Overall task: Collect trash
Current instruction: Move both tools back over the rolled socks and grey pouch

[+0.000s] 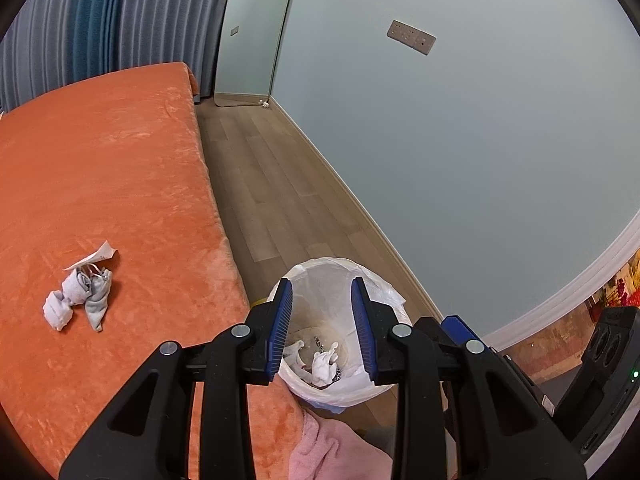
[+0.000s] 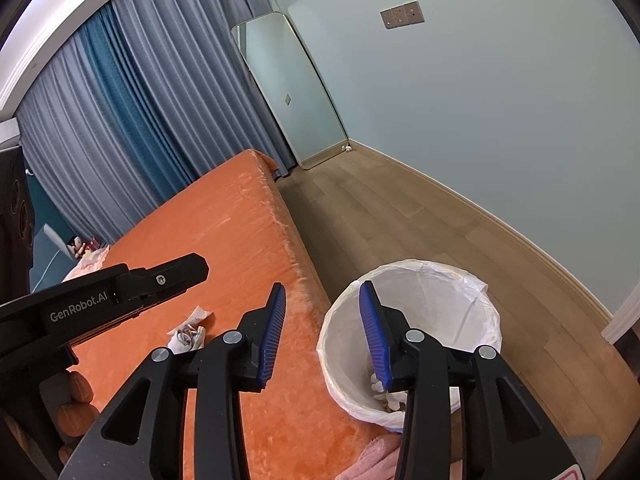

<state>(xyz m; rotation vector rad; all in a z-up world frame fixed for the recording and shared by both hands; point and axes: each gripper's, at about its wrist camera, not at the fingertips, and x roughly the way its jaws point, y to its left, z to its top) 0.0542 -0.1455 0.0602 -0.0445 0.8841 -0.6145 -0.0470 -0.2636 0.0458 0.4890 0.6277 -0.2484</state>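
A bin lined with a clear plastic bag (image 1: 384, 288) stands on the floor beside the orange bed (image 1: 100, 184); crumpled white tissues (image 1: 325, 362) lie inside. My left gripper (image 1: 322, 300) is open and empty, directly above the bin. A pile of crumpled grey-white tissues with a paper slip (image 1: 80, 292) lies on the bed to its left. In the right wrist view, my right gripper (image 2: 322, 304) is open and empty, between the bed edge and the bin (image 2: 440, 280); the pile (image 2: 188, 334) lies to its left, under the left gripper's body (image 2: 120, 292).
Wooden floor (image 1: 272, 184) runs between bed and pale wall (image 1: 480, 140). A leaning mirror (image 2: 288, 92) and blue-grey curtains (image 2: 132, 112) stand at the far end. A pink cloth (image 1: 332, 452) lies at the bed's near edge. Small items sit beyond the bed (image 2: 86, 246).
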